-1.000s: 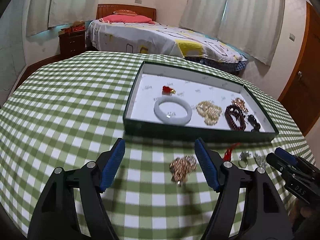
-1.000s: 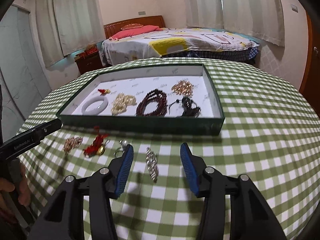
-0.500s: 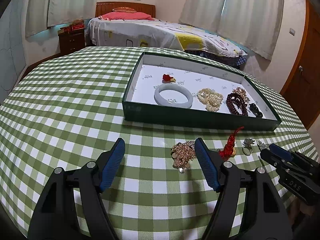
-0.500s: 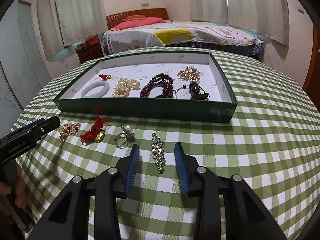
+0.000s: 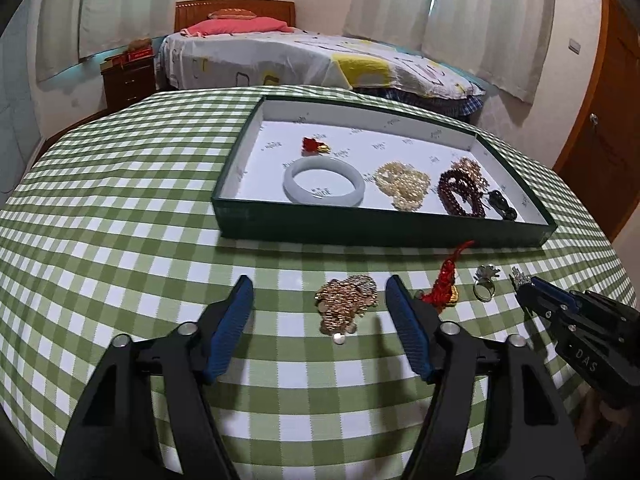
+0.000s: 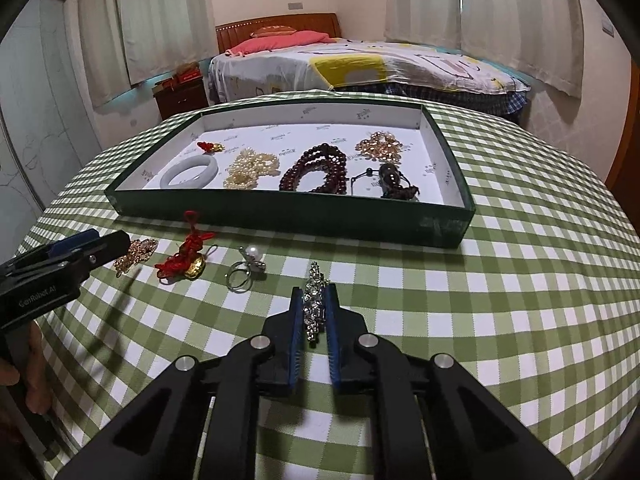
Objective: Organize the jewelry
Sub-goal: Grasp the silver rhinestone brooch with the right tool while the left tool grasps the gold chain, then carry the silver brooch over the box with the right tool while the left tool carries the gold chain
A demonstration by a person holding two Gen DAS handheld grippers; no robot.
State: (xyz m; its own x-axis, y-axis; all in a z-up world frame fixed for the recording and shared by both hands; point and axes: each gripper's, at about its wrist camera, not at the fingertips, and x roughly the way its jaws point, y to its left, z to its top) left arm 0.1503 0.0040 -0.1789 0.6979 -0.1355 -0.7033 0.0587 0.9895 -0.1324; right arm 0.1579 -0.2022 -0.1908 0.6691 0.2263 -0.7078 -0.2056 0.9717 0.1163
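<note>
My right gripper [image 6: 314,292] is shut on a silver rhinestone brooch [image 6: 314,306] that lies on the checked cloth. My left gripper [image 5: 319,284] stands around a gold chain pile [image 5: 346,300]. Its jaws are closing, and the pads are still clear of the pile. Between the two pieces lie a red knot charm [image 5: 444,288] and a pearl ring [image 5: 485,284]. The green tray [image 5: 360,228] behind them holds a white bangle [image 5: 324,186], a pearl strand [image 5: 404,184], dark red beads [image 5: 456,196] and other pieces.
The round table has a green checked cloth [image 5: 120,220]. A bed [image 6: 360,64] and a nightstand [image 5: 128,80] stand beyond it. A hand [image 6: 32,380] grips the left gripper's handle at the left edge of the right wrist view.
The right gripper's jaws have shut on the silver brooch. The left gripper's jaws have narrowed a little around the gold pile. Neither hand has shifted much.
</note>
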